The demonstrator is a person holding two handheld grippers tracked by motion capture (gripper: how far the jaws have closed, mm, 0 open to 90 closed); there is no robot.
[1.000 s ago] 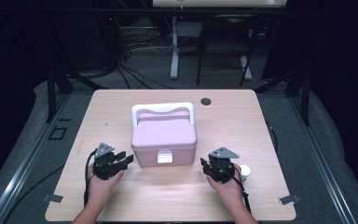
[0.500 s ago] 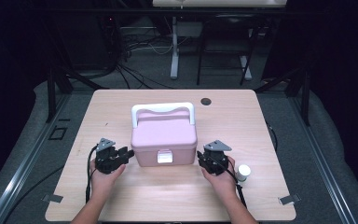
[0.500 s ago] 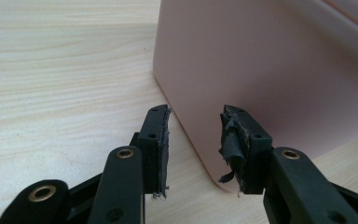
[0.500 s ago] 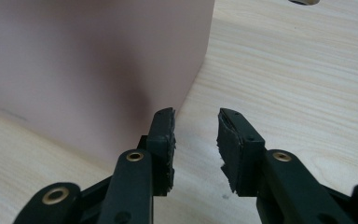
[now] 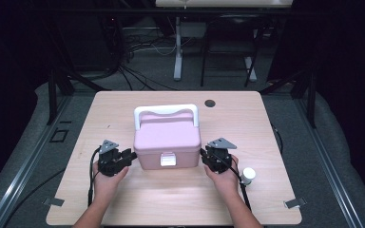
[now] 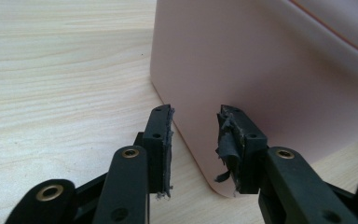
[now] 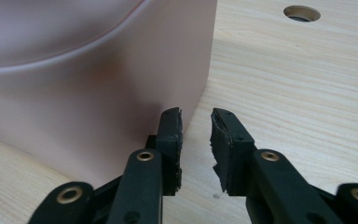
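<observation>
Moved in from both sides since a second ago, jaws closing.
Left gripper (image 5: 127, 157) and right gripper (image 5: 204, 156) flanking box (image 5: 167, 141) mid-table (image 5: 261, 137); both part open, holding nothing, box corners just beside pads.

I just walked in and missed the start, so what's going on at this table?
A person at a wooden table holds a two-jaw gripper in each hand, one on either side of a pink box with a white handle. The left gripper and the right gripper each point at a lower side wall of the box. Both sets of jaws have just been closing, but a gap remains and nothing is clamped between them. The box sits shut on the table. A small white bottle stands near the right hand.
</observation>
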